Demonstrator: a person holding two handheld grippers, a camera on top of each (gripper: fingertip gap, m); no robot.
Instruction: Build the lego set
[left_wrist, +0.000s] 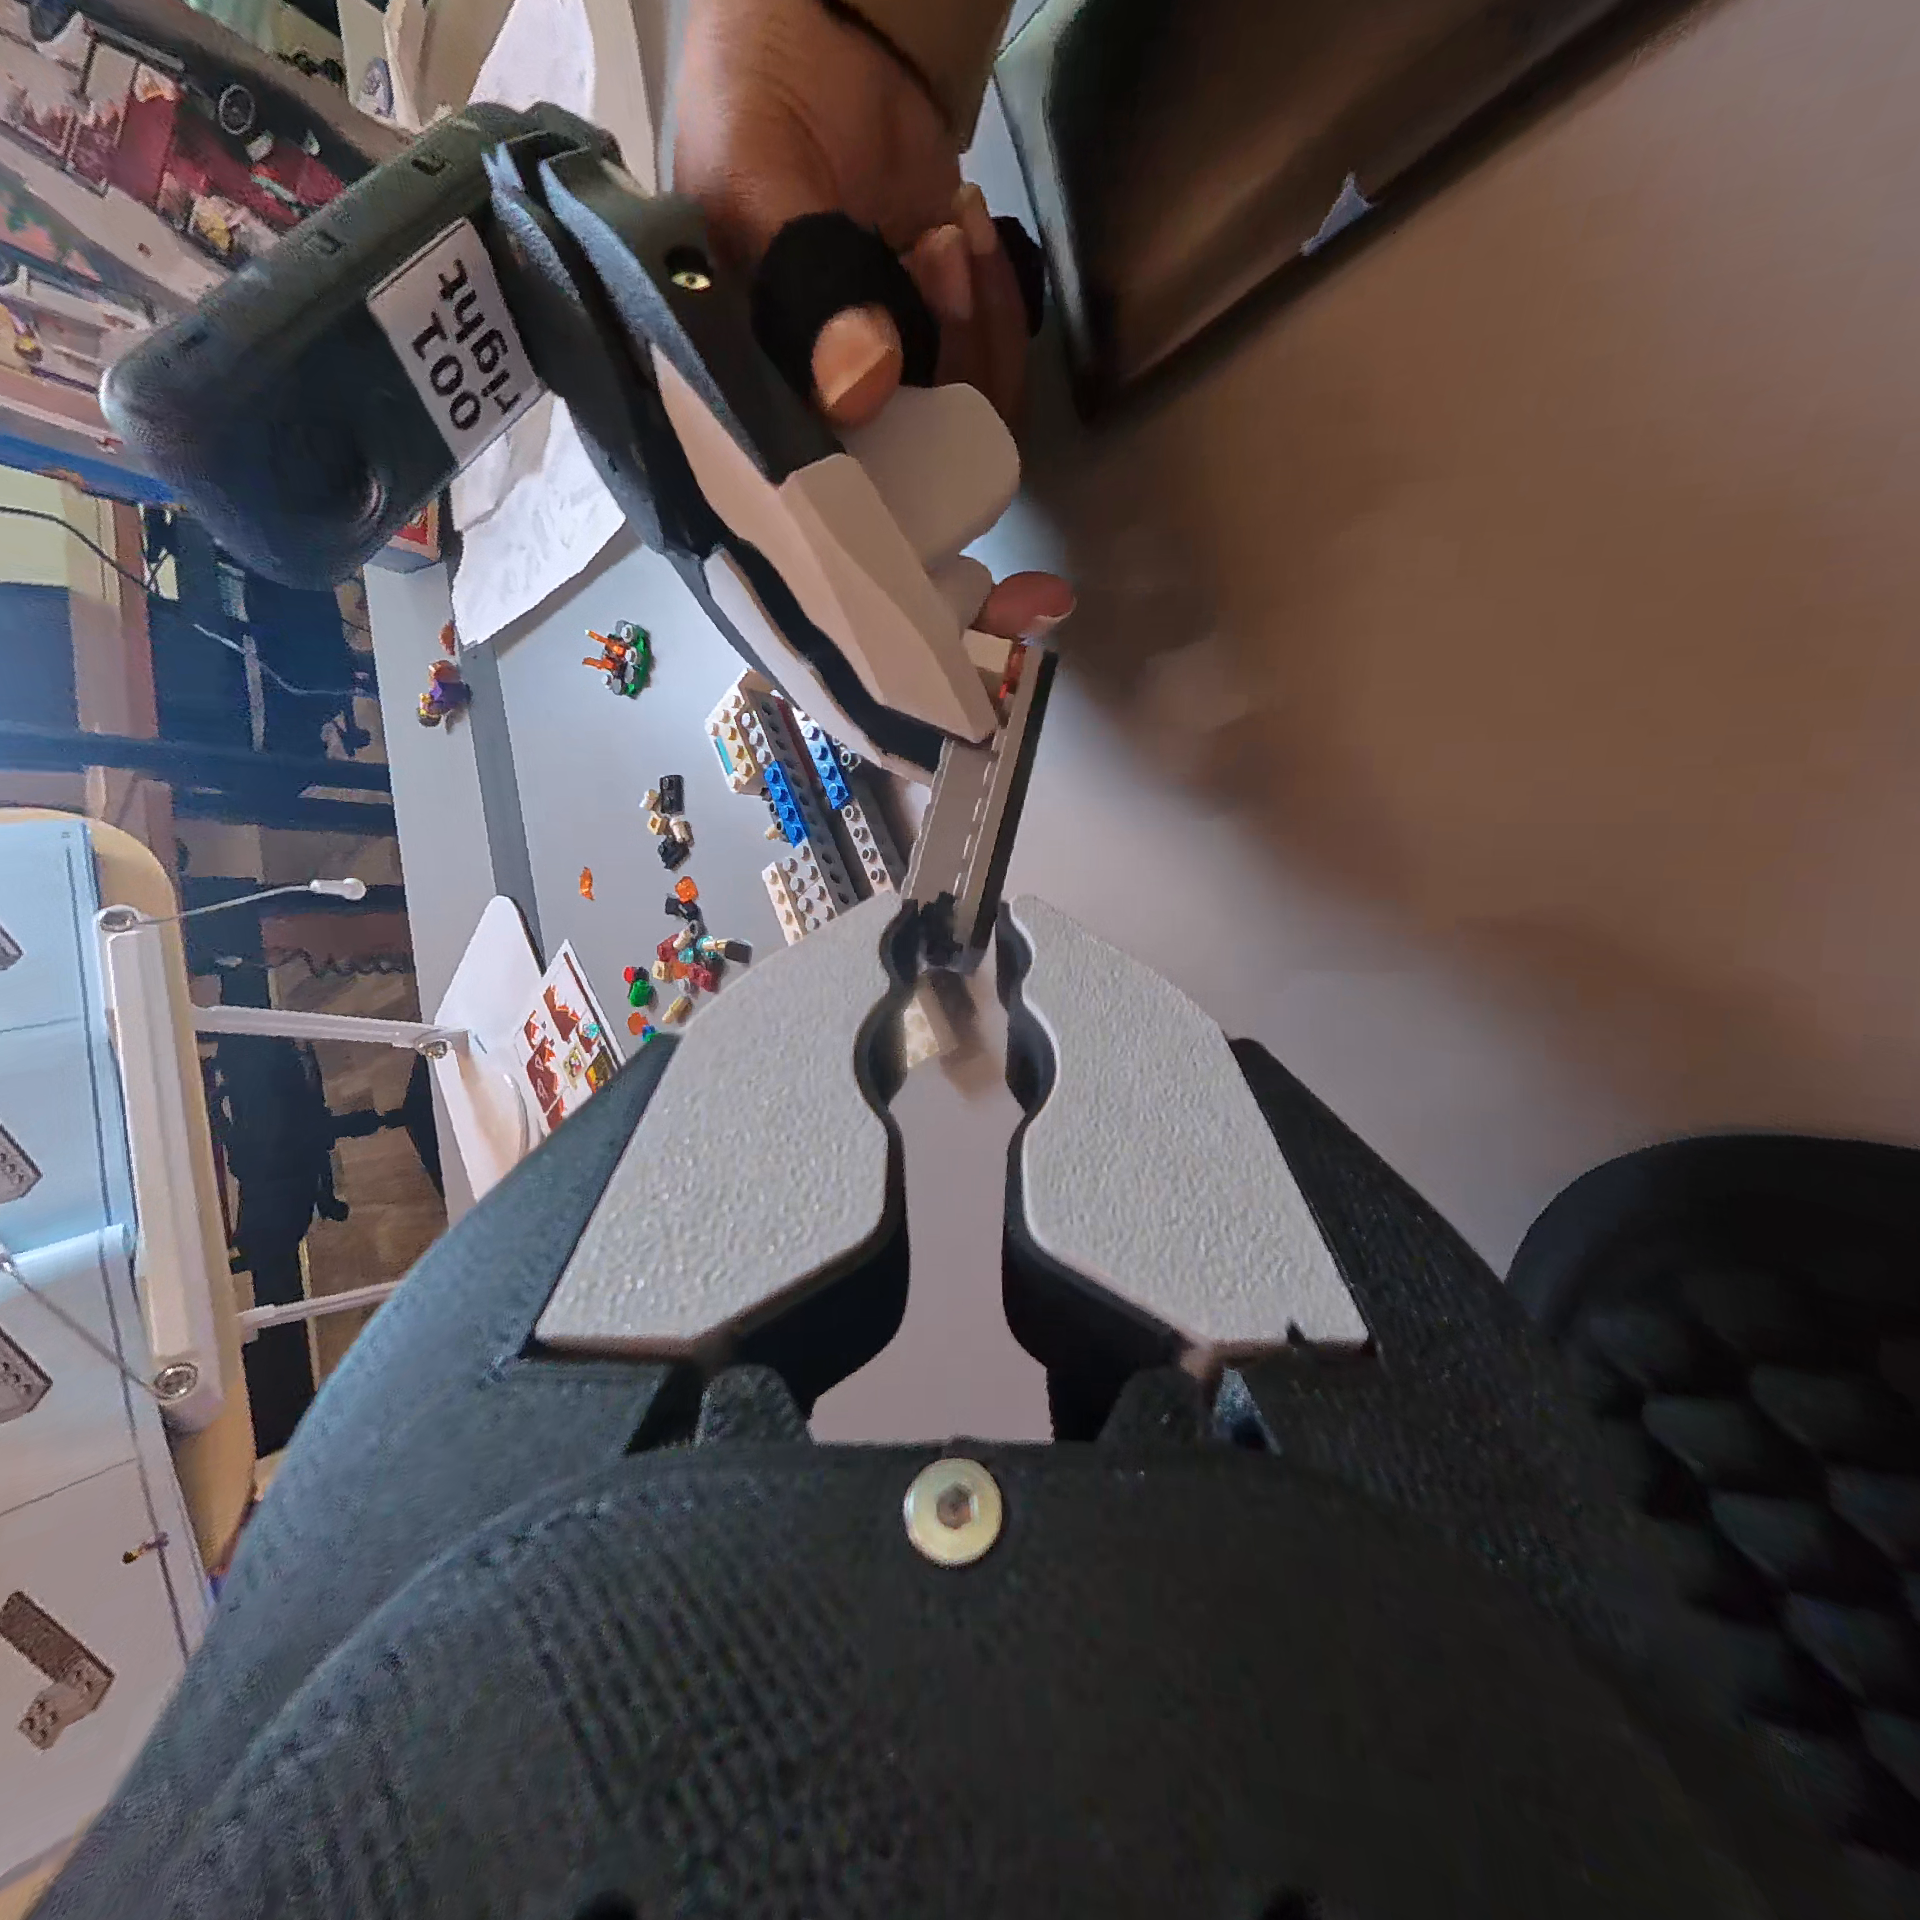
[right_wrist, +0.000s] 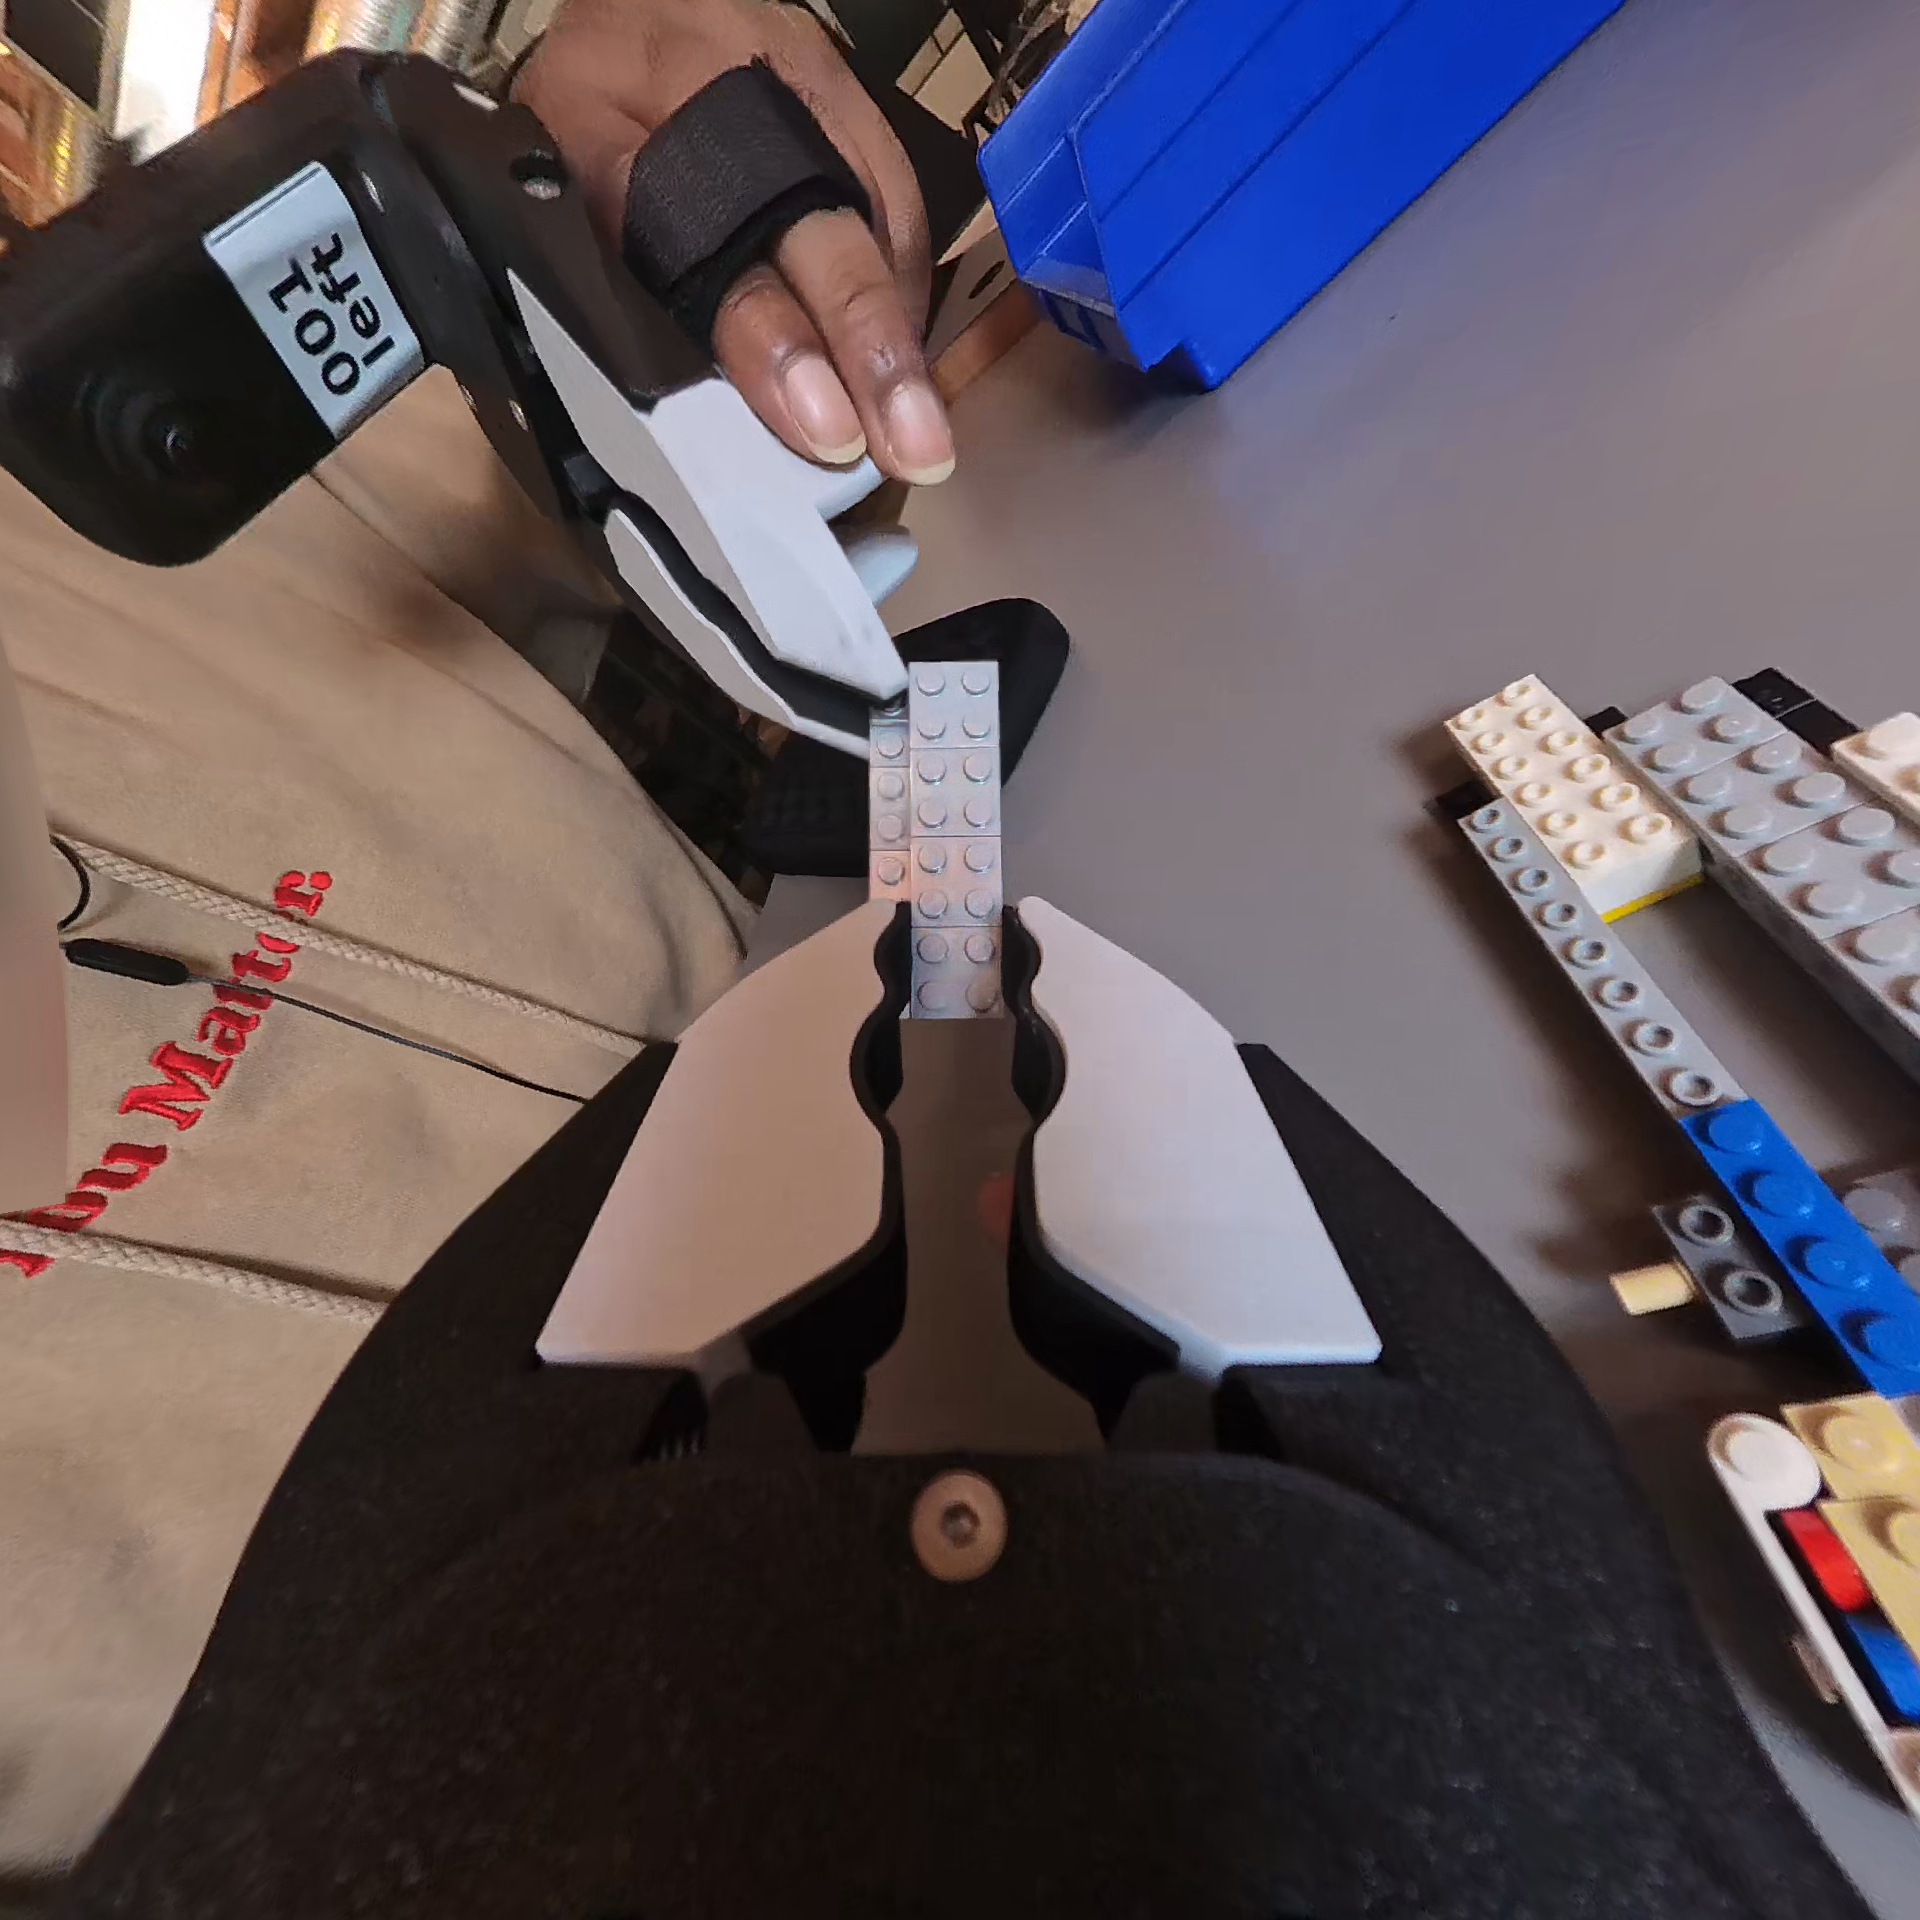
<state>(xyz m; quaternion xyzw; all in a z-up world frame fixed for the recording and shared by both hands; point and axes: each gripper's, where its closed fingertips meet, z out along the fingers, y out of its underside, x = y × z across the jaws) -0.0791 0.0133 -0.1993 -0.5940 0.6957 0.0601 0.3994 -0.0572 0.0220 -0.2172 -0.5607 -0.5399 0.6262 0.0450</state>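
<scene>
While most of the set lies unbuilt on the grey tabletop (right_wrist: 1351, 520), both tongs are busy with one small sub-assembly held in the air above it. The right tongs (right_wrist: 956, 961) are clamped narrowly on one end of a grey studded plate strip (right_wrist: 954, 810); the left tongs (left_wrist: 948, 940) pinch its other end, where a narrower grey strip (right_wrist: 890, 810) runs alongside. I judge the build is at an early-to-middle stage: a long partly built section of white, grey and blue bricks (right_wrist: 1704, 935) lies on the tabletop beside a blue bin (right_wrist: 1247, 177), and many loose small pieces (left_wrist: 686, 945) and an instruction booklet (left_wrist: 561, 1039) wait near the tabletop's edge.
</scene>
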